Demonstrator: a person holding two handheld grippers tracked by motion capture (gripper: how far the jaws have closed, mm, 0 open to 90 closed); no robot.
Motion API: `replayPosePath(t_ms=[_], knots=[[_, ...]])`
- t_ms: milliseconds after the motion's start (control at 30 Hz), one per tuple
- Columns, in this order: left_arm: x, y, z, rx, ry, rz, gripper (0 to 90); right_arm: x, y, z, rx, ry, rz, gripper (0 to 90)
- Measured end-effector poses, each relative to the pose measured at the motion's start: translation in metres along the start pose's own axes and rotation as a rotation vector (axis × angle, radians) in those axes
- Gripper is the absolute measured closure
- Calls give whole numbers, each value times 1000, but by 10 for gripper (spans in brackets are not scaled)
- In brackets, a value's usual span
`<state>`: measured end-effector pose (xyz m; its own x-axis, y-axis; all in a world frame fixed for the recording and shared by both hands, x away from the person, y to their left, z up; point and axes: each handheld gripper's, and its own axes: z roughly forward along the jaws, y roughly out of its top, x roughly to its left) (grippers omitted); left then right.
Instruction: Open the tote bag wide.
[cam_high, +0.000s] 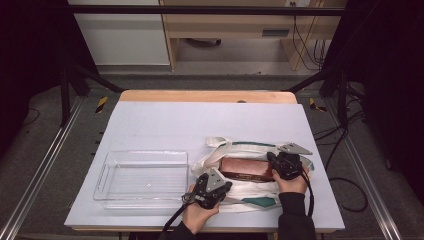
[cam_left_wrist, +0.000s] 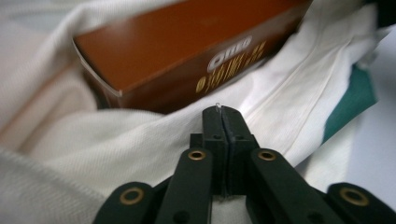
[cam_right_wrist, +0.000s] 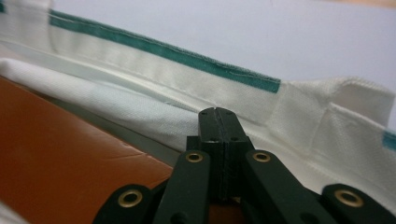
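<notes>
A white cloth bag (cam_high: 250, 191) with teal trim lies open at the table's near right. Inside it rests a brown box (cam_high: 246, 169) with white and gold print. My left gripper (cam_high: 228, 185) is at the bag's near left edge, its jaws pressed together. In the left gripper view its tip (cam_left_wrist: 222, 109) lies against white cloth (cam_left_wrist: 140, 140) just below the box (cam_left_wrist: 187, 42). My right gripper (cam_high: 271, 157) is at the box's right end, also shut. In the right gripper view its tip (cam_right_wrist: 217, 112) sits over the bag's rim (cam_right_wrist: 154, 56), beside the box (cam_right_wrist: 60, 154). I see no cloth between either pair of jaws.
An empty clear plastic tray (cam_high: 142, 179) stands left of the bag, close to my left hand. The white tabletop (cam_high: 200, 120) stretches away behind both. The table's front edge runs just below the hands.
</notes>
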<state>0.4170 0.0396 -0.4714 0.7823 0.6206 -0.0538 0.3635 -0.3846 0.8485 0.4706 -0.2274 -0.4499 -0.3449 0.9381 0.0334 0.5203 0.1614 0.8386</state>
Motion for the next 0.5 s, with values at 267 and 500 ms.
replayPosePath(t_ms=[267, 500], knots=[[10, 39, -18, -133, 38, 49, 716, 9, -3, -44, -123, 81, -71, 655], [23, 45, 2, -119, 47, 96, 505, 8, -17, -53, -94, 112, -107, 492]])
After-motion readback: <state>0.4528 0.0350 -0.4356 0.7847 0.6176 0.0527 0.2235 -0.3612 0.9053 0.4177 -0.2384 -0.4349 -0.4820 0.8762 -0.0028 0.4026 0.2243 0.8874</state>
